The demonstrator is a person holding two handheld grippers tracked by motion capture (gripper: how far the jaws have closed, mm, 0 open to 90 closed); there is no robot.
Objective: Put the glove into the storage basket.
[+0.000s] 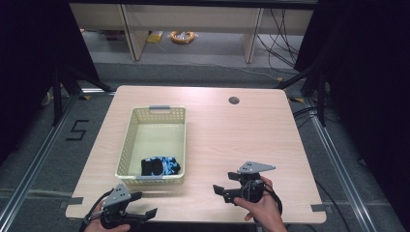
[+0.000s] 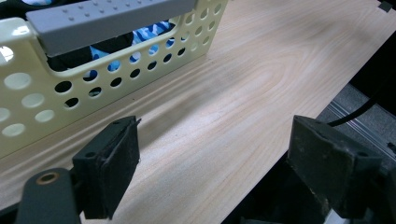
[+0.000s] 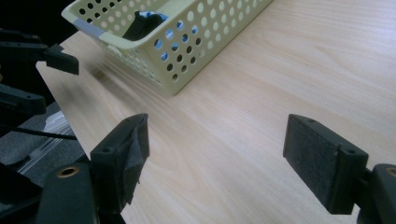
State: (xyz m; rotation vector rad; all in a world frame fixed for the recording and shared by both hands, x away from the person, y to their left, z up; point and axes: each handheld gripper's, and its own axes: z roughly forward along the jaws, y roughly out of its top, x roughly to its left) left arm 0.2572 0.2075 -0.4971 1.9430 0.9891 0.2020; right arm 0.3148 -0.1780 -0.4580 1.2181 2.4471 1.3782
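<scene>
High view first: I have the pale yellow perforated plastic basket (image 1: 153, 145) sitting on the left half of the light wood counter (image 1: 241, 140), and a blue-and-black patterned cloth bundle (image 1: 161, 166) lies inside it at the near end, against the wall with the grey handle strip. My left hand-held gripper (image 1: 138, 216) rests at the near left edge of the counter, just short of the basket, jaws spread wide with nothing between them. My right hand-held gripper (image 1: 226, 186) hangs above bare counter to the right of the basket, jaws also wide apart and empty.

I judge the placing step to be finished: the cloth is in the basket and neither tool holds anything. No other loose item lies on the counter, so the next move calls either for pulling both hands clear or for reaching toward something outside these frames.

Right gripper view shows the basket's corner (image 3: 159, 42) and a sliver of the cloth (image 3: 142, 21) over the rim. Left gripper view catches blue patches of it (image 2: 144, 35) through the holes below the grey handle (image 2: 109, 18). I cannot tell what garment it is, or whether it is one piece or two; most of it is screened by the basket wall.
</scene>
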